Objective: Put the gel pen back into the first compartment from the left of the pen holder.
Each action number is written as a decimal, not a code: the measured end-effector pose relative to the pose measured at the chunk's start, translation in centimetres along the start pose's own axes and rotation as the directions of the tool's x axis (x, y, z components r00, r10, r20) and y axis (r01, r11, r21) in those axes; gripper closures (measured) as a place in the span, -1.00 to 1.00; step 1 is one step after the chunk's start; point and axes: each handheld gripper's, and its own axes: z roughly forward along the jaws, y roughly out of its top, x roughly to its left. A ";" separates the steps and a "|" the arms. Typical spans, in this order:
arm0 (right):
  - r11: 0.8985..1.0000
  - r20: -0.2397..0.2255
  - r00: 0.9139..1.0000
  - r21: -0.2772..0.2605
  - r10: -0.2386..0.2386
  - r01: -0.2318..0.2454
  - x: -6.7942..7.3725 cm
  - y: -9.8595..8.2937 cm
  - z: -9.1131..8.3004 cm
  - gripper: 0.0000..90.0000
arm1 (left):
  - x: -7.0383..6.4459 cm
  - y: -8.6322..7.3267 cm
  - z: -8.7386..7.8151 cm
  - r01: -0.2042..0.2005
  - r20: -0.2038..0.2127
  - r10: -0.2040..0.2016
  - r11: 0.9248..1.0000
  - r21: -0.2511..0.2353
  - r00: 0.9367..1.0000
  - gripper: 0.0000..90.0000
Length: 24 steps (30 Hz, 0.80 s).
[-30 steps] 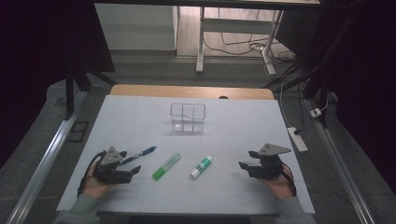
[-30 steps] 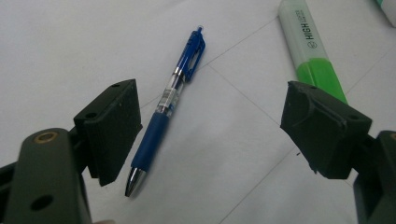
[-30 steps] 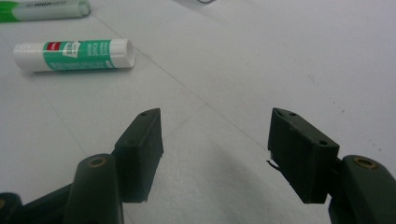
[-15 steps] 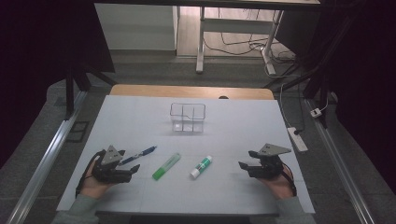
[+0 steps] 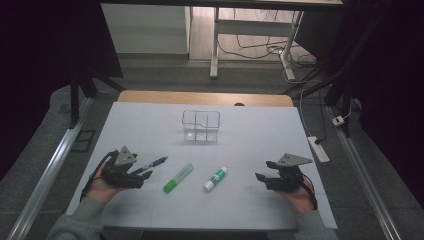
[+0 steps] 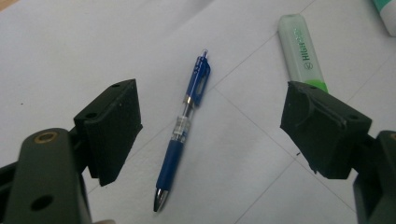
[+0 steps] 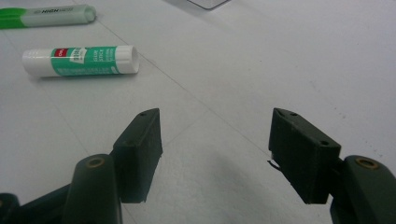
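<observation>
high view | clear bin (image 5: 201, 125): holds nothing | left claw (image 5: 136, 176): spread by blue pen (image 5: 150, 164) | right claw (image 5: 266, 172): spread

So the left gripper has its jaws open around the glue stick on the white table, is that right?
Not quite. The left gripper has its jaws open around the blue pen, not the glue stick, on the white table. The left gripper view shows it.

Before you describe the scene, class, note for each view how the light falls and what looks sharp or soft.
High view: dim and dark at the edges, the white table lit evenly. Left gripper view: the blue pen is sharp, the left gripper jaws slightly soft. Right gripper view: the glue stick label is readable, and the right gripper casts a soft shadow.
</observation>
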 end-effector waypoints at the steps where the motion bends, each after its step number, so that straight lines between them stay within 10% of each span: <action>1: 1.000 0.000 1.000 0.001 0.001 -0.001 0.0 0.0 0.0 -0.24 | 0.1 0.1 0.0 0.000 0.000 0.000 1.000 0.001 1.000 -0.57; 24: 1.000 0.003 1.000 -0.008 0.013 -0.013 -0.3 -0.2 -0.5 -0.26 | 2.6 2.7 1.8 -0.059 0.046 0.051 0.983 0.173 0.998 -0.51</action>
